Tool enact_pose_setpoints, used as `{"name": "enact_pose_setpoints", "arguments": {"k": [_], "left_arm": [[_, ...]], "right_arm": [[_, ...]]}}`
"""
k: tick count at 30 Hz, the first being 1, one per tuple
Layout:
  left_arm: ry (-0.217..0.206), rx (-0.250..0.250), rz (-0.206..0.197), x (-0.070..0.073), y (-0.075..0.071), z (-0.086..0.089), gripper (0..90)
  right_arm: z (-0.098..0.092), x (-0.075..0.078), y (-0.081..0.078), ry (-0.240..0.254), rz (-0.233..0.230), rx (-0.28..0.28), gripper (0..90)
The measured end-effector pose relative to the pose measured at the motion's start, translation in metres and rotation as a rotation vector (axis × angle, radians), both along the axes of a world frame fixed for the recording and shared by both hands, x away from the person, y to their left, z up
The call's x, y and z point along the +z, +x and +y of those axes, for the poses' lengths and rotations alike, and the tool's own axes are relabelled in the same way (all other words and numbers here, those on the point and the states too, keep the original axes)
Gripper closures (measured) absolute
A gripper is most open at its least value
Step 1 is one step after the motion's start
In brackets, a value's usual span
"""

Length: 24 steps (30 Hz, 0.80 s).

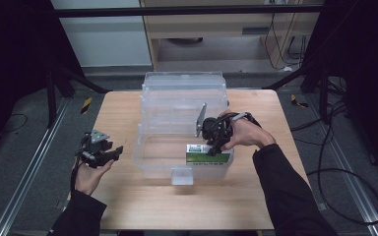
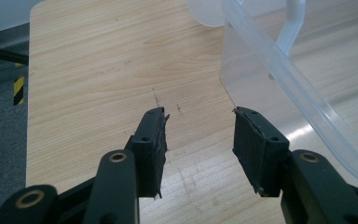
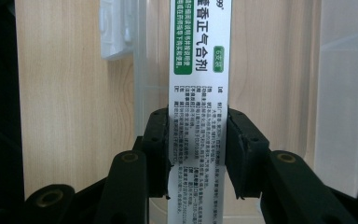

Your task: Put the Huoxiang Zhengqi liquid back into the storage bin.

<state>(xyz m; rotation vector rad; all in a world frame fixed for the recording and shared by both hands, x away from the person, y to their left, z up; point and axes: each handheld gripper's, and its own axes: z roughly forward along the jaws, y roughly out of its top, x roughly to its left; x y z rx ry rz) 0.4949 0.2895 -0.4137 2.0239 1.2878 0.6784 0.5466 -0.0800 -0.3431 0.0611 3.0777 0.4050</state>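
Box [image 1: 207, 157], flat carton, white face with a green band and printed characters, sits inside the clear plastic bin [image 1: 152, 160] at its front right corner. Right gripper view: its long narrow white panel [image 3: 199, 93] runs straight up between the jaws.

Bench [image 1: 128, 196]: pale wood-grain laminate, rounded corners, a few faint scuffs visible in the left gripper view [image 2: 98, 70].

Bin: translucent, rectangular, smooth thin walls with a thick rolled rim [image 2: 279, 70]; hinged lid standing open behind it [image 1: 184, 93]; small frosted latch tab [image 1: 182, 175] hanging at the front wall.

Right tool [image 1: 215, 147]: black, angular, reaching down into the bin from the person's right hand [image 1: 246, 133]. Both ribbed pads press the carton's long edges [image 3: 199, 149]; clamped on the box.

Left tool [image 1: 115, 151]: held low over the bench, left of the bin, in the left hand [image 1: 89, 174]. Jaws stand wide apart, bare wood between them [image 2: 200, 135]; the left pad's [image 2: 157, 140] rubber facing is frayed at the edge.
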Motion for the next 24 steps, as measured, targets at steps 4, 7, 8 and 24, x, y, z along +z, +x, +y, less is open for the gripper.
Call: {"name": "enact_pose_setpoints", "arguments": {"k": [4,7,8,24], "left_arm": [[0.001,-0.001,0.000,0.000,0.000,0.000,53.0],[0.000,-0.001,-0.001,0.000,0.000,0.000,53.0],[0.000,-0.001,-0.002,0.000,0.000,0.000,53.0],[-0.002,-0.001,-0.007,0.002,-0.001,0.000,53.0]], "right_arm": [[0.001,-0.001,0.000,-0.012,-0.005,0.008,63.5],[0.002,-0.003,-0.001,-0.017,-0.010,0.011,63.6],[0.002,-0.003,-0.001,-0.018,-0.010,0.016,63.6],[0.007,-0.012,-0.001,-0.053,-0.011,0.018,63.5]]}}
